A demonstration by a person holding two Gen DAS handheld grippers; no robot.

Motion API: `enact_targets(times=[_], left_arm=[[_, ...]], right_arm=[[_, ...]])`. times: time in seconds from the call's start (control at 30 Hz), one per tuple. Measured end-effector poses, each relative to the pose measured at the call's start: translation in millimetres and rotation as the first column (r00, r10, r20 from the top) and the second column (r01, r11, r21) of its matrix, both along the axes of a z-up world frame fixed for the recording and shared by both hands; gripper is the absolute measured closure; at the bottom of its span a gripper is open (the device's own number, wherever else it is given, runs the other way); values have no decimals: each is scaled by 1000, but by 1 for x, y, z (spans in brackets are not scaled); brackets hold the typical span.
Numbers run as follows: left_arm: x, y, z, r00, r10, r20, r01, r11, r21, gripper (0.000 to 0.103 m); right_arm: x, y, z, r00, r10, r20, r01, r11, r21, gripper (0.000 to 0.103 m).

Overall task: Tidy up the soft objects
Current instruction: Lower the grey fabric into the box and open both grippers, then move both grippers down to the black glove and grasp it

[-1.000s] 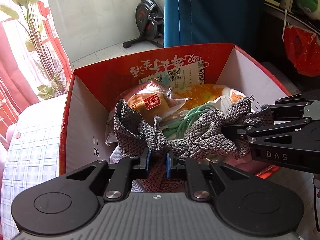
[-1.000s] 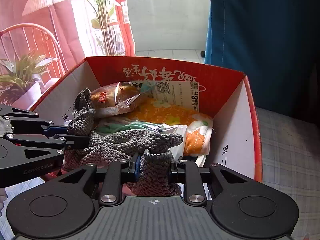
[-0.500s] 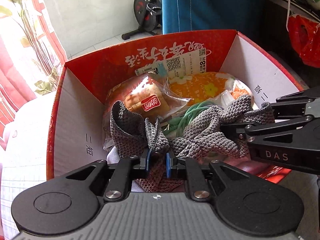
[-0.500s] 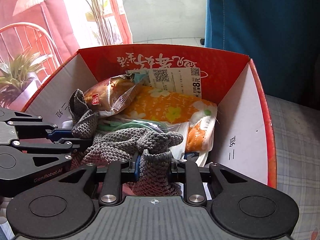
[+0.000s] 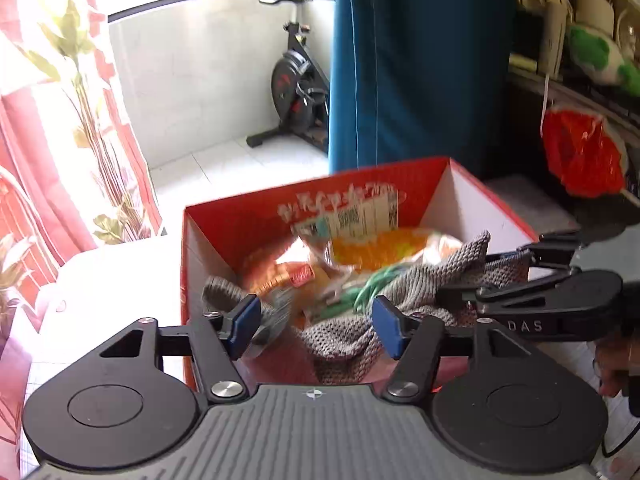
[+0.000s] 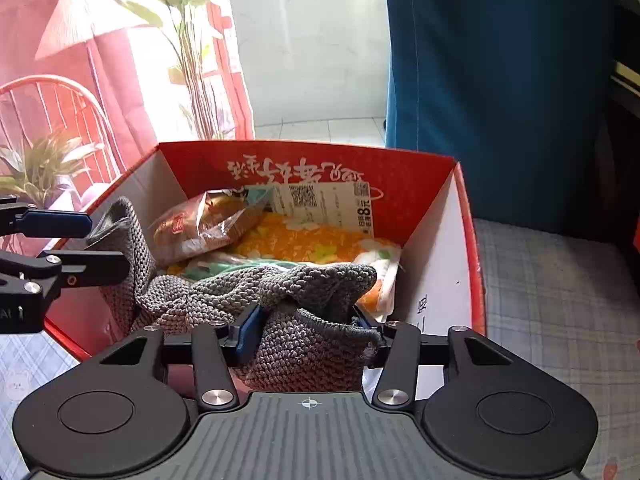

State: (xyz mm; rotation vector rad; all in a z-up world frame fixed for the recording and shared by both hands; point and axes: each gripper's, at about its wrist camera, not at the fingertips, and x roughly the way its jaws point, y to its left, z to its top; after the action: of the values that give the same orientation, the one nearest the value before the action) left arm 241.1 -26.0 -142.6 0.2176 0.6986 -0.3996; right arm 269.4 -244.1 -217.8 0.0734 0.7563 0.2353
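The left gripper (image 5: 314, 326) is standing with its jaws spread wide, nothing between them, just short of the near edge of the red cardboard box (image 6: 436, 280). The right gripper (image 6: 308, 330) is also parting, its blue pads sitting on either side of a fold of the grey knitted cloth (image 6: 256, 292) without pinching it. The cloth is draping over the box's near wall and lying across the contents inside, one end propped against the left wall. To finish the release cleanly, I judge both grippers should be backing straight out, pads clear of the loose knit, so no loop is snagging and dragging the cloth out again. Inside the box, a wrapped bread packet (image 6: 200, 224), an orange flowered bag (image 6: 304, 240) and a green bundle in clear plastic (image 5: 372, 284) are lying beneath and behind the cloth
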Motion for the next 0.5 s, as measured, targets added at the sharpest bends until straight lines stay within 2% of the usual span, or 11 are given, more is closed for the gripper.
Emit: enact_targets(times=[0.13,0.23,0.5], left_arm=[[-19,8,19,998,24,61,-22,999,-31,26],[-38,13,24,996,31,83,-27,998,-54,26],[-99,37,7,994,83,77,-72,988,-136,26]], right_arm=[[-24,-5,14,995,7,104,-3,999,-39,36],[-48,-6,20,985,19,171,-10,999,-50,35],[-108,-14,19,969,-31,244,7,995,97,35]])
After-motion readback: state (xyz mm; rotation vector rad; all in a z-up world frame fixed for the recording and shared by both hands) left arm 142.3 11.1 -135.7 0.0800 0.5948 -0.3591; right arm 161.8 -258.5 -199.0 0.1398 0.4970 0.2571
